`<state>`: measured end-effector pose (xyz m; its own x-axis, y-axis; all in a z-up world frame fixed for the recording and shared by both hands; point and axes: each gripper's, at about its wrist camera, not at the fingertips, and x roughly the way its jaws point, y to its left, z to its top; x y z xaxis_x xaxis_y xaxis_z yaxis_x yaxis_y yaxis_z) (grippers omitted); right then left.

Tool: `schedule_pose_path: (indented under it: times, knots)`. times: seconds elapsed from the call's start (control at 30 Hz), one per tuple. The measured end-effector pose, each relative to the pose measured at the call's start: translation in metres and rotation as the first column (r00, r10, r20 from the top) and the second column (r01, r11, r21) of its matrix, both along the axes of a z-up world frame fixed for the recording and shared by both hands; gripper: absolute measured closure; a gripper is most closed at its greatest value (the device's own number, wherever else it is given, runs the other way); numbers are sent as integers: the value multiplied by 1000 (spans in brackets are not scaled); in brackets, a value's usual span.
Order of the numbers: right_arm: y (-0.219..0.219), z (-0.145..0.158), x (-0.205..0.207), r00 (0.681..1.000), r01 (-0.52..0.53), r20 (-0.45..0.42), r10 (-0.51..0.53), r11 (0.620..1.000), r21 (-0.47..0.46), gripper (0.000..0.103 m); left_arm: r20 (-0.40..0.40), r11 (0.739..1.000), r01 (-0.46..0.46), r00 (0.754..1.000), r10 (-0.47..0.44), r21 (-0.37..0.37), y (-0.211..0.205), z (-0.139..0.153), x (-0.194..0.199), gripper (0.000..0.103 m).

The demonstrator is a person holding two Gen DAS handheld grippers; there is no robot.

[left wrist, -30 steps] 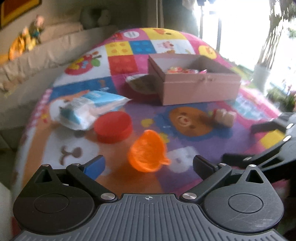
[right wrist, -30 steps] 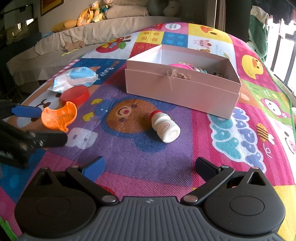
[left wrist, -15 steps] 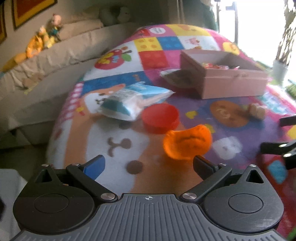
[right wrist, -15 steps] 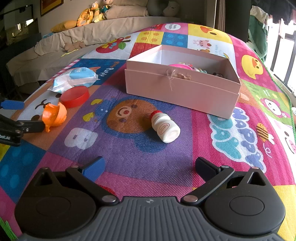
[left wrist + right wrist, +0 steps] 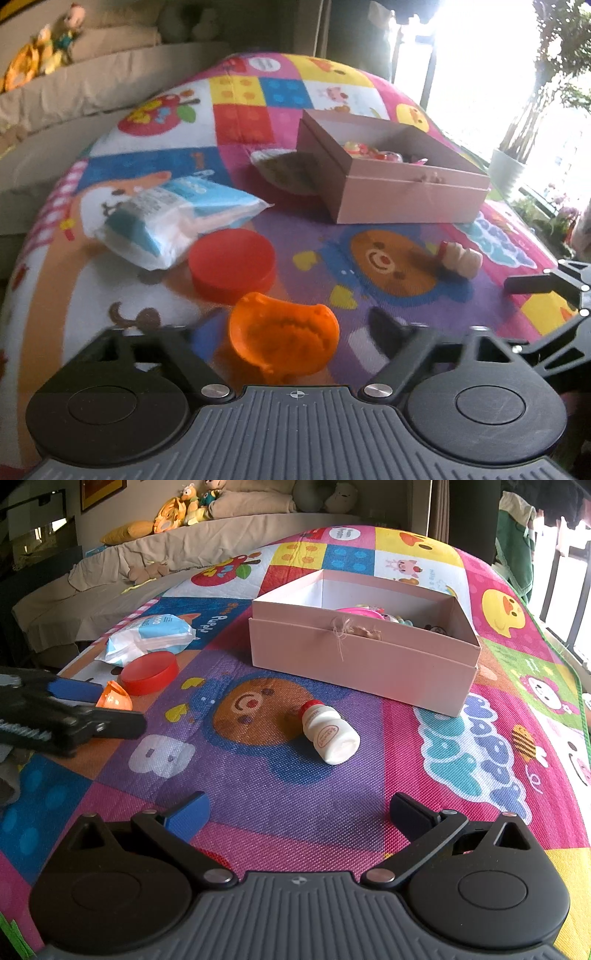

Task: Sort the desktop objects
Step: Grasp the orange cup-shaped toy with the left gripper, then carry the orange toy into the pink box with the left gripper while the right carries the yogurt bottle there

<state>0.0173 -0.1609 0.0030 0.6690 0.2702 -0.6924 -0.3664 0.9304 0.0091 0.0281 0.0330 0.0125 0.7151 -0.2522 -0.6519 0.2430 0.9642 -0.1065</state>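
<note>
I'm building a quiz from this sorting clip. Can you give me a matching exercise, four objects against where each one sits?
Things:
1. orange plastic scoop
2. white drink bottle with red cap
3. flat red round lid
4. blue-and-white wipes pack

Places:
A. lying on its side by the bear print
B. between the left gripper fingers
C. farthest left, behind the lid
D. just beyond the scoop

Pairs: 1-B, 2-A, 3-D, 4-C
</note>
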Motion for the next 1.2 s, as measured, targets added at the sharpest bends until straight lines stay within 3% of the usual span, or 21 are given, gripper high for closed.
schedule_pose_path:
  times: [0.27, 0.4, 0.53, 0.8, 0.9, 1.0, 1.13, 1.2]
  knots:
    - [0, 0, 0, 1000, 1, 0, -1, 1000, 0, 0, 29, 997, 79, 996, -79, 7, -7, 5, -15, 21]
    - [0, 0, 0, 1000, 1, 0, -1, 1000, 0, 0, 42, 991, 123, 991, -125, 47, -15, 6, -24, 20]
    - [0, 0, 0, 1000, 1, 0, -1, 1000, 0, 0, 62, 987, 109, 991, -116, 115, -20, 3, -25, 21]
    - [-1, 2, -1, 1000, -7, 2, 7, 1000, 4, 0, 72, 980, 78, 993, -92, 184, -22, -2, -21, 41]
    - [-2, 11, -6, 995, -17, 98, 16, 1000, 6, 1, 80, 981, 61, 994, -77, 183, -17, 0, -22, 41]
    - [5, 18, -5, 979, -29, 198, 46, 996, -90, 20, 76, 985, 58, 995, -71, 163, -13, 1, -24, 41]
    - [8, 20, 24, 992, -31, 120, 41, 996, -83, 52, 72, 986, 73, 994, -84, 148, -14, -1, -28, 41]
    - [7, 17, 33, 994, -21, 102, 29, 996, -84, 57, 70, 987, 79, 994, -90, 140, -15, -1, -30, 41]
